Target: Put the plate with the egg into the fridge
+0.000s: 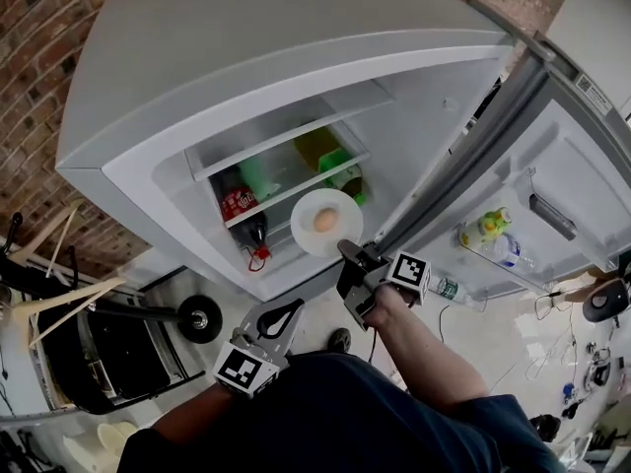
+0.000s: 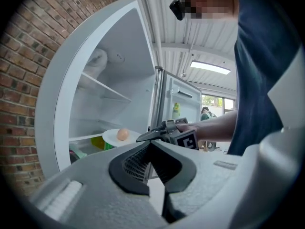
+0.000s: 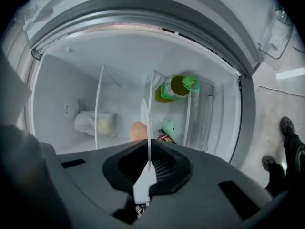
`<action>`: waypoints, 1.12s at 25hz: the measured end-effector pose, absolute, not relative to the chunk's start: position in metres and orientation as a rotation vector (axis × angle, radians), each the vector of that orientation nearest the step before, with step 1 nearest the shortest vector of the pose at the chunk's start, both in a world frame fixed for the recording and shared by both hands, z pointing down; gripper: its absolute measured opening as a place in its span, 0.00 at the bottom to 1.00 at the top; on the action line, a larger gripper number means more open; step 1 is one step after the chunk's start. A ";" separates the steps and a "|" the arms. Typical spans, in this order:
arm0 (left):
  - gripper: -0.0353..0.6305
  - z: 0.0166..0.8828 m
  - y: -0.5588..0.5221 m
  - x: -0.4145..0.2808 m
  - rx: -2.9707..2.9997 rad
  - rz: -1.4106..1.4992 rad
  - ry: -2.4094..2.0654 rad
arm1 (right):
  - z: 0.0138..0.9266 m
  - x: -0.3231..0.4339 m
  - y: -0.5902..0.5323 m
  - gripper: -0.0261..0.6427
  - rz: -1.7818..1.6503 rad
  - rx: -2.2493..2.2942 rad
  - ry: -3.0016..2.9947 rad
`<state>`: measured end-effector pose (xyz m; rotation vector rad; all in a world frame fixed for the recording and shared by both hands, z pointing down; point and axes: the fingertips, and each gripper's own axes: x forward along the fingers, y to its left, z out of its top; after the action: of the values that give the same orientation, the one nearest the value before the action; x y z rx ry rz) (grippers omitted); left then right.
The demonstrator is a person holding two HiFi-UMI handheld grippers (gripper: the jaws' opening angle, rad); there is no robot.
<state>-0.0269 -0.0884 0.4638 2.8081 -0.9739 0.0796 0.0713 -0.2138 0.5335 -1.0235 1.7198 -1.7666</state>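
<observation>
A white plate (image 1: 326,222) with a brown egg (image 1: 324,221) on it hangs at the mouth of the open fridge (image 1: 296,87), just in front of its glass shelf (image 1: 296,187). My right gripper (image 1: 351,252) is shut on the plate's near rim. In the right gripper view the plate (image 3: 145,128) shows edge-on between the jaws of the right gripper (image 3: 147,163), with the egg (image 3: 137,130) beside it. My left gripper (image 1: 293,306) hangs lower and to the left, shut with nothing in it. The left gripper view looks past the left gripper (image 2: 151,143) at the plate (image 2: 119,137).
Inside the fridge stand a red cola bottle (image 1: 239,206) and a yellow-green bottle (image 1: 340,170). The open door (image 1: 562,166) at right holds a yellow-green bottle (image 1: 489,227) and a water bottle (image 1: 509,251). A brick wall (image 1: 39,97) is at left. Cables (image 1: 582,363) lie on the floor.
</observation>
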 end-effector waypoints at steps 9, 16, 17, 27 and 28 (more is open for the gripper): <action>0.06 0.465 -0.097 -0.031 2.765 0.093 -1.107 | 0.528 0.058 -0.257 0.07 -1.802 -0.969 1.760; 0.06 0.469 -0.097 -0.041 2.717 0.084 -1.180 | 0.526 0.049 -0.287 0.07 -1.830 -0.957 1.736; 0.06 0.469 -0.097 -0.042 2.717 0.088 -1.187 | 0.526 0.048 -0.292 0.07 -1.830 -0.958 1.734; 0.06 0.475 -0.097 -0.043 2.721 0.106 -1.200 | 0.529 0.034 -0.316 0.09 -1.839 -0.950 1.728; 0.06 0.476 -0.097 -0.043 2.723 0.111 -1.199 | 0.528 0.033 -0.318 0.09 -1.838 -0.950 1.730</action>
<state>-0.0428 -0.0970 0.4757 2.7234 -1.1990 0.1110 0.0326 -0.3180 0.5284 -0.9500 1.7295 -1.8381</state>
